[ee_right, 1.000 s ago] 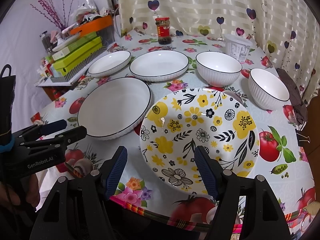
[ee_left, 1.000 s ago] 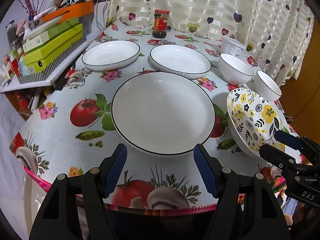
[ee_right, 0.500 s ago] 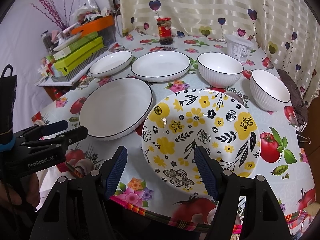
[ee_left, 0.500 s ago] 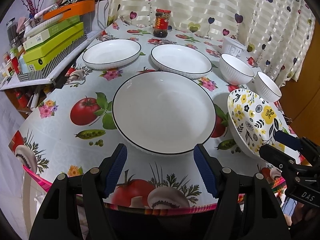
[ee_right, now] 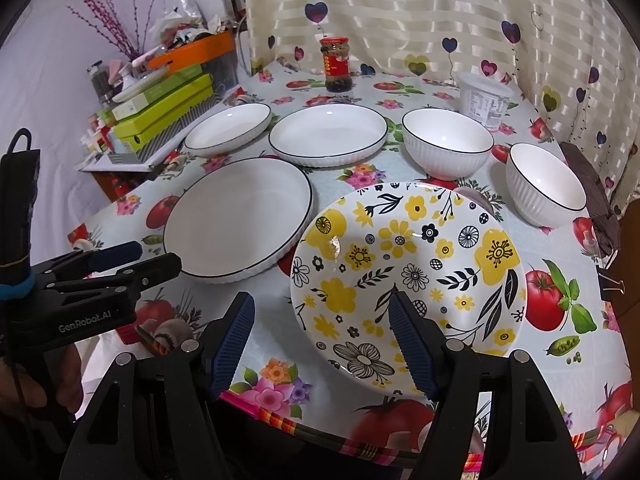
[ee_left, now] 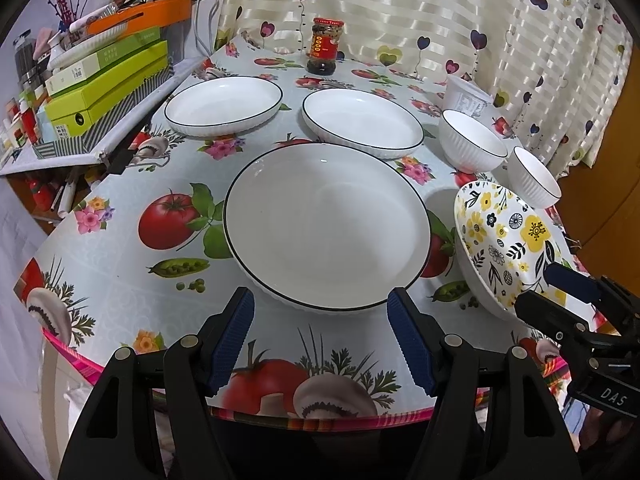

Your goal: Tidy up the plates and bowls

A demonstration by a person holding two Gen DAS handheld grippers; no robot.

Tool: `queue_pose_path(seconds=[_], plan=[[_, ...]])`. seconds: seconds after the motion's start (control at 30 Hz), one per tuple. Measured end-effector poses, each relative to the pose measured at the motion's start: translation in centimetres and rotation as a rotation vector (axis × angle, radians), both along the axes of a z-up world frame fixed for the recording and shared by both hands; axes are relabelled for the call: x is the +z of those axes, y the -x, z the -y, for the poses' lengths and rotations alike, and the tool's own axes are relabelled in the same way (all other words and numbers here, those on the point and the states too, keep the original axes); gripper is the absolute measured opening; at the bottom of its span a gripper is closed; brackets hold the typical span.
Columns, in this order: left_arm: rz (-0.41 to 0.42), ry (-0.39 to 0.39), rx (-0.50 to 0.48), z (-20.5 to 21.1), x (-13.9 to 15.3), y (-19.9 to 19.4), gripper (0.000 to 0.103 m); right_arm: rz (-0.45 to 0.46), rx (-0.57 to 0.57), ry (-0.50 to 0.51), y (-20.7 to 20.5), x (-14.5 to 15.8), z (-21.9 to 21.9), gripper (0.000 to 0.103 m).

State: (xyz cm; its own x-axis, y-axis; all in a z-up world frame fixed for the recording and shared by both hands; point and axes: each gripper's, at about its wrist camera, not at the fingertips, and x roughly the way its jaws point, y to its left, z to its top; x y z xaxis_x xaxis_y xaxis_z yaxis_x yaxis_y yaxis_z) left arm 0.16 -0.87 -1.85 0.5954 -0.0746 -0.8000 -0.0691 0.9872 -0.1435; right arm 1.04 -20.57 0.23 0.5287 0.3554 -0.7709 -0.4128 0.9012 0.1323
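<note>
Both grippers hover at the near edge of the worktop point(ee_left: 120, 272), which carries a cloth printed with tomatoes, mushrooms and flowers. Left gripper point(ee_left: 320, 340): jaws wide apart, nothing between them, aimed at the large white plate point(ee_left: 326, 226) with a thin black rim, which sits just beyond the blue pads. Right gripper point(ee_right: 322, 344): jaws likewise wide apart and empty; its right pad overlaps the near rim of the yellow-flowered bowl point(ee_right: 408, 276) in the view, contact cannot be confirmed. The flowered bowl lies just right of the large white plate, the rims nearly touching. Behind them, two smaller white plates stand side by side: the left one point(ee_left: 224, 106) near the stacked green boxes point(ee_left: 108, 88), the middle one point(ee_left: 362, 122) just behind the large plate. To the right, two white ribbed bowls, one larger point(ee_right: 448, 146) and one smaller point(ee_right: 546, 186), stand close together, apart from the plates. A red-labelled jar point(ee_right: 336, 64) and a white plastic tub point(ee_right: 486, 102) stand at the back by the heart-print curtain point(ee_right: 400, 12).
</note>
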Motion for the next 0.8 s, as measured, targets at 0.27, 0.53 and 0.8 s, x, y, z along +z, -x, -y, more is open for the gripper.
queue_pose_path(seconds=[0.27,0.53,0.8], plan=[[-0.002,0.01,-0.001,-0.1,-0.1,0.0,0.07,0.007,0.027,-0.02,0.1,0.4,-0.4,0.07],[0.003,0.033,-0.002,-0.4,-0.1,0.0,0.07,0.006,0.063,-0.034,0.0,0.5,-1.0,0.071],[0.017,0.034,-0.004,-0.5,0.1,0.1,0.07,0.009,0.08,-0.044,-0.3,0.8,-1.3,0.071]])
